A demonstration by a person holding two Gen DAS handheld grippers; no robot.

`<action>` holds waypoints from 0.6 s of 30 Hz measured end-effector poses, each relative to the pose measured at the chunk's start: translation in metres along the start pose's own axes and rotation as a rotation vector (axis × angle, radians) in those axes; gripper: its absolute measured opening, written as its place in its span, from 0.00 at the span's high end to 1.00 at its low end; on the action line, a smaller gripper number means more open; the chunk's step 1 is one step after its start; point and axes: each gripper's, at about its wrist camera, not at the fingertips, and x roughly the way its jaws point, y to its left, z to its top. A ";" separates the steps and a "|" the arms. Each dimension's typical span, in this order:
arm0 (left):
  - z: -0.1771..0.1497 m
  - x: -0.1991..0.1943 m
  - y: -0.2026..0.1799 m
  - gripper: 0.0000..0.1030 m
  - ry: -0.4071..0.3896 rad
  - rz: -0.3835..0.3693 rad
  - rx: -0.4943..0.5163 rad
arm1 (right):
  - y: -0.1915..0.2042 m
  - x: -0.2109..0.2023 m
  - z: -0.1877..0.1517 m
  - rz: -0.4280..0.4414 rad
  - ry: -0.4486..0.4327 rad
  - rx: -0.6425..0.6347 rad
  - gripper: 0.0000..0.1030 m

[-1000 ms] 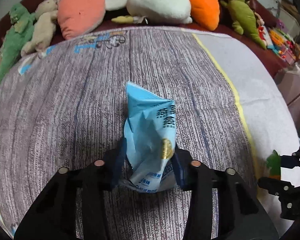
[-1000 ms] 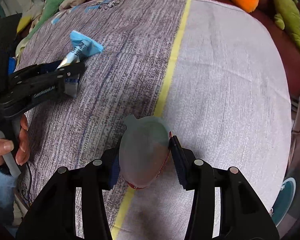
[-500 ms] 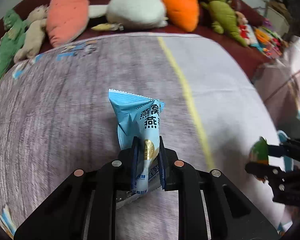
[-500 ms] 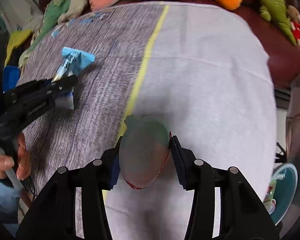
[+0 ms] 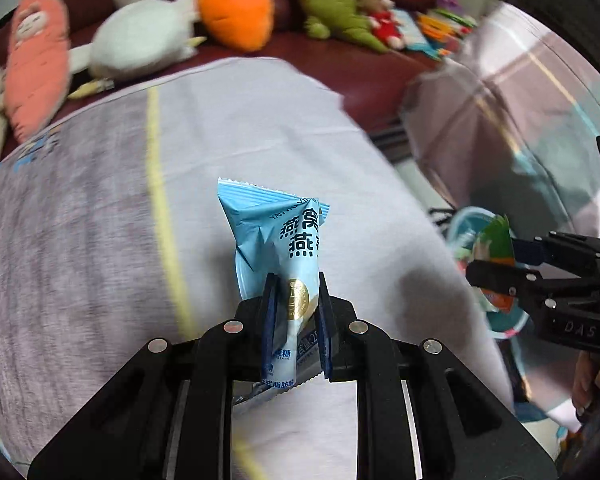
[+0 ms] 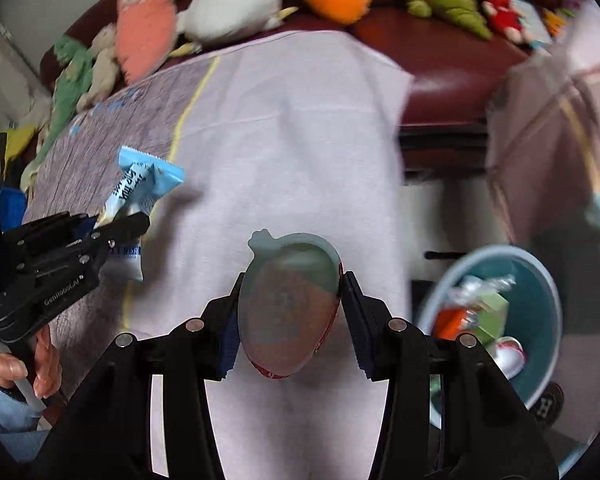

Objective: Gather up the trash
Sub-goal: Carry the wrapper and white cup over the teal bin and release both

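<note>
The blue wrapper point(image 5: 276, 240) is pinched upright in the left gripper point(image 5: 296, 312), the egg-shaped packet point(image 6: 288, 304) clamped in the right gripper point(image 6: 290, 320), which is nearer the teal bin point(image 6: 540, 280) at lower right.

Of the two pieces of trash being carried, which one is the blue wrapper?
The blue wrapper is in the left gripper; the right gripper holds a carrot-shaped packet.

Both hand-held grippers point(image 5: 296, 288) point(image 6: 290, 292) clamped, angled downward
</note>
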 end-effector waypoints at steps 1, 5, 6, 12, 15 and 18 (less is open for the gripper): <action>0.002 0.003 -0.014 0.82 0.005 -0.011 0.020 | -0.008 -0.004 -0.004 -0.003 -0.007 0.012 0.57; 0.004 0.011 -0.068 0.82 0.019 -0.039 0.099 | -0.059 -0.028 -0.022 -0.022 -0.048 0.087 0.57; 0.004 0.013 -0.080 0.82 0.023 -0.046 0.115 | -0.073 -0.034 -0.026 -0.029 -0.056 0.108 0.57; 0.009 0.039 -0.142 0.82 0.065 -0.093 0.199 | -0.135 -0.053 -0.055 -0.077 -0.069 0.203 0.57; 0.008 0.050 -0.164 0.82 0.084 -0.108 0.221 | -0.155 -0.056 -0.067 -0.097 -0.064 0.223 0.57; 0.008 0.061 -0.180 0.82 0.103 -0.114 0.243 | -0.165 -0.059 -0.072 -0.101 -0.065 0.230 0.57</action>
